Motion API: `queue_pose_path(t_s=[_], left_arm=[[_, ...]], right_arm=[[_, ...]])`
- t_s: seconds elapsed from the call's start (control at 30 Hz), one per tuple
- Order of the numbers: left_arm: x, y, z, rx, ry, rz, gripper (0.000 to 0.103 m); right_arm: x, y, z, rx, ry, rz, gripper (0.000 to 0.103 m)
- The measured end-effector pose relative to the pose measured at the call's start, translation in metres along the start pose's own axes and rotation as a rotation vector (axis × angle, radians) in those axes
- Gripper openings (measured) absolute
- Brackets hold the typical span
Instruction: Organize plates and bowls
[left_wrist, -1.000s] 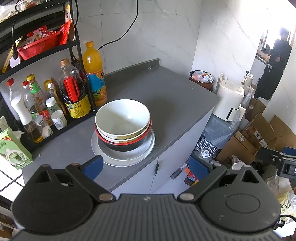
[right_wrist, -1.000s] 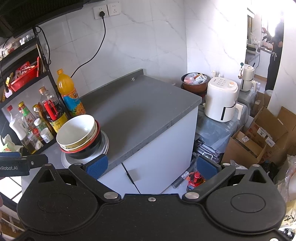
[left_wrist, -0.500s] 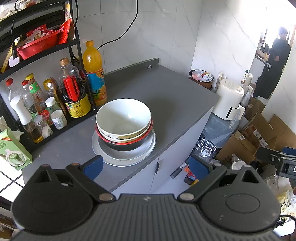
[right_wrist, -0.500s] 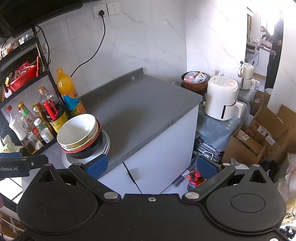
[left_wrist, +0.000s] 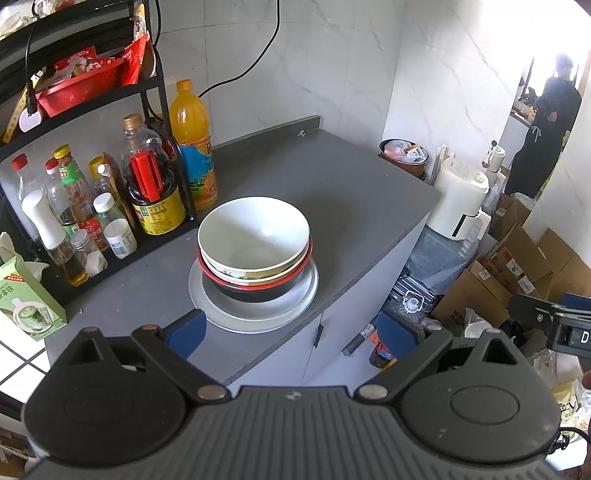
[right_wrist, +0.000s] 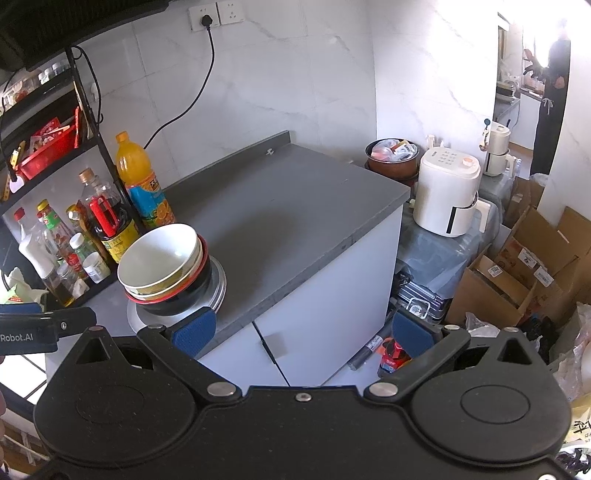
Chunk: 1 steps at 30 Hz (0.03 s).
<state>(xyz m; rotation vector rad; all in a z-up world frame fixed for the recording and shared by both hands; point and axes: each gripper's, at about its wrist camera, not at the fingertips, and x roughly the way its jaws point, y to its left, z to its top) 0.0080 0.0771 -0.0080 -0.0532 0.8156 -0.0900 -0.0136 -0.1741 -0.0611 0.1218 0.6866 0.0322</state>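
Observation:
A stack of bowls stands on a metal plate (left_wrist: 255, 314) at the front of the grey counter (left_wrist: 332, 192). The top bowl (left_wrist: 253, 232) is white inside, and under it sits a black bowl with a red rim (left_wrist: 255, 286). My left gripper (left_wrist: 291, 330) hovers open just in front of the plate, nothing between its blue pads. In the right wrist view the same bowl stack (right_wrist: 164, 264) on the metal plate (right_wrist: 218, 288) is at the lower left. My right gripper (right_wrist: 303, 332) is open and empty, off the counter's front edge, to the right of the stack.
A black rack (left_wrist: 92, 96) with sauce bottles and an orange drink bottle (left_wrist: 192, 144) stands left of the stack. Right of the counter are a white appliance (left_wrist: 460, 199), a bin (left_wrist: 404, 155) and cardboard boxes (left_wrist: 517, 266). A person in dark clothes (left_wrist: 543, 133) stands far right.
Both views have shifted only slightly; the bowls and plate have not moved, and both grippers stay open.

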Motion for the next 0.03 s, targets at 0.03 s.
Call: queue_pose_path(t_s=[0.03], left_arm=[[0.0002, 0.0005, 0.0001, 0.000, 0.000, 0.000, 0.098]], right_arm=[[0.0007, 0.0007, 0.0002, -0.001, 0.001, -0.001, 0.103]])
